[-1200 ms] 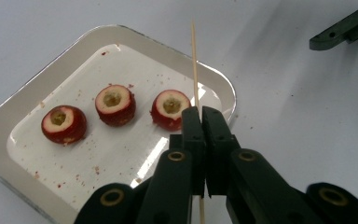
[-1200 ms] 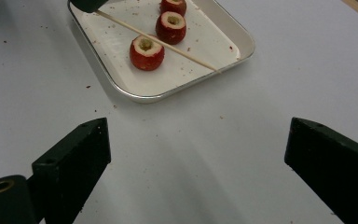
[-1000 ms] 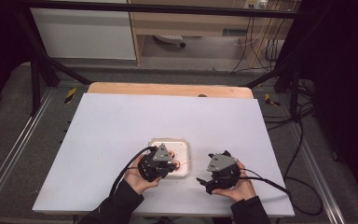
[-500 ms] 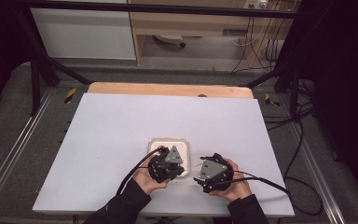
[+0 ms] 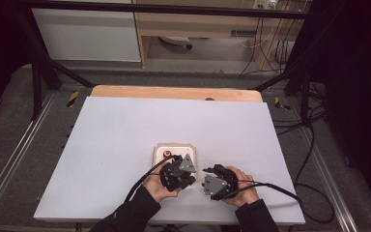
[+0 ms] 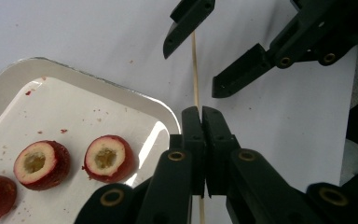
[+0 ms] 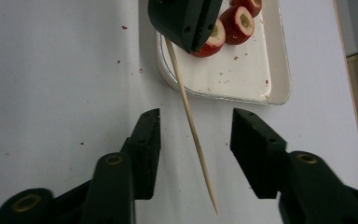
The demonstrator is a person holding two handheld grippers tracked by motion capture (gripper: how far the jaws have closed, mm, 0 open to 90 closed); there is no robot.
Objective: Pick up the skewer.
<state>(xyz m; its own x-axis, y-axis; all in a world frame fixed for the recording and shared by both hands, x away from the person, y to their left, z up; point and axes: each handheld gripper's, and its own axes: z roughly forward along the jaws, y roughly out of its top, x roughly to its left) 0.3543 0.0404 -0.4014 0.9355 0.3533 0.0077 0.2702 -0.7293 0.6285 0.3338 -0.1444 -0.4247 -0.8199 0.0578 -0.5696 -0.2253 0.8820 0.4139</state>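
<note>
Between your two grippers, a thin wooden skewer point(image 7: 189, 121) hangs over the white table point(image 5: 125, 145); your left gripper point(image 6: 202, 140) pinches it, jaws pressed together. Just beside it, a white tray point(image 6: 135, 105) holds cored red fruit pieces point(image 6: 108, 157), one cut off at the edge. Your right gripper point(image 7: 196, 140) stands spread around the skewer's free end, not touching.

Two hands work side by side near the front edge of a white-topped bench point(image 5: 125, 145). The left tool point(image 5: 178, 173) sits at the near rim of a small white tray point(image 5: 193, 149) holding something red point(image 5: 167, 154); the right tool point(image 5: 216, 182) lies just beside it, a thin pale stick point(image 5: 199, 181) between them. Black cables point(image 5: 280, 189) trail toward the person. A wooden strip point(image 5: 174, 93) edges the bench's far side.
</note>
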